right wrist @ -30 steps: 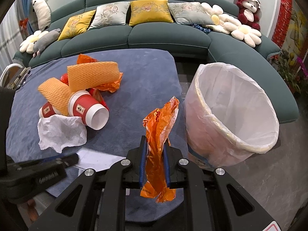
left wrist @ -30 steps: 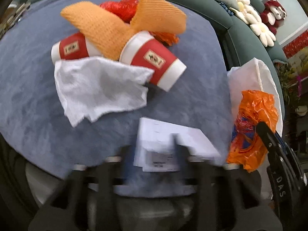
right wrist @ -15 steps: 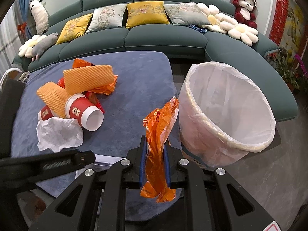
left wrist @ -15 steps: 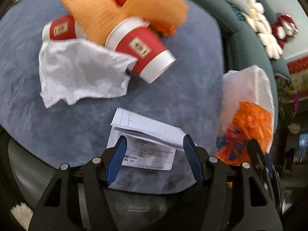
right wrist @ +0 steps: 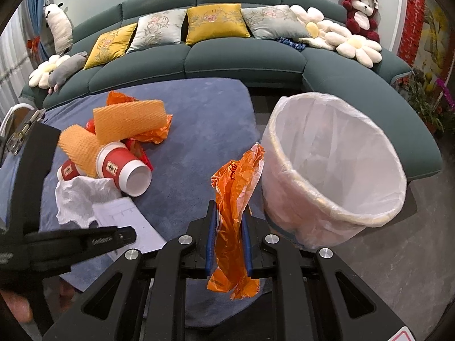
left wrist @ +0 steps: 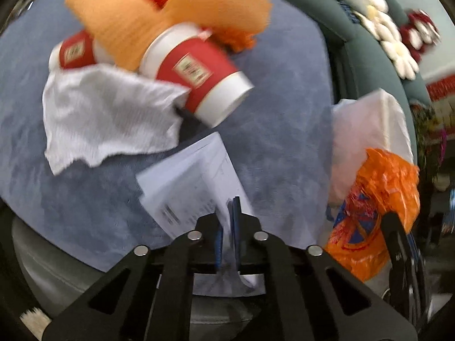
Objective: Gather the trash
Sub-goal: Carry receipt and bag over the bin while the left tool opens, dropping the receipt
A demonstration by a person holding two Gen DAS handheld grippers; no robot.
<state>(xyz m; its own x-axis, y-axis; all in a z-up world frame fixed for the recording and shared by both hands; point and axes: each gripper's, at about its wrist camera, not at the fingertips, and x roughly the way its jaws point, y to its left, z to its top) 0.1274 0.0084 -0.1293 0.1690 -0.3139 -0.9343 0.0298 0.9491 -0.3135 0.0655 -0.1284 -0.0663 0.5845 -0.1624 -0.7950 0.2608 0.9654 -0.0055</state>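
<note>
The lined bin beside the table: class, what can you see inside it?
Inside the bin only its white liner shows, down to the bottom; no trash is visible. The near wall hides a strip of the floor behind it.

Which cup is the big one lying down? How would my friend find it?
Look at the blue table in front of the green sofa, at the trash pile on its left. The cup lies on its side beside the crumpled white tissue. Its open white mouth faces you; the other red cup hides behind.
</note>
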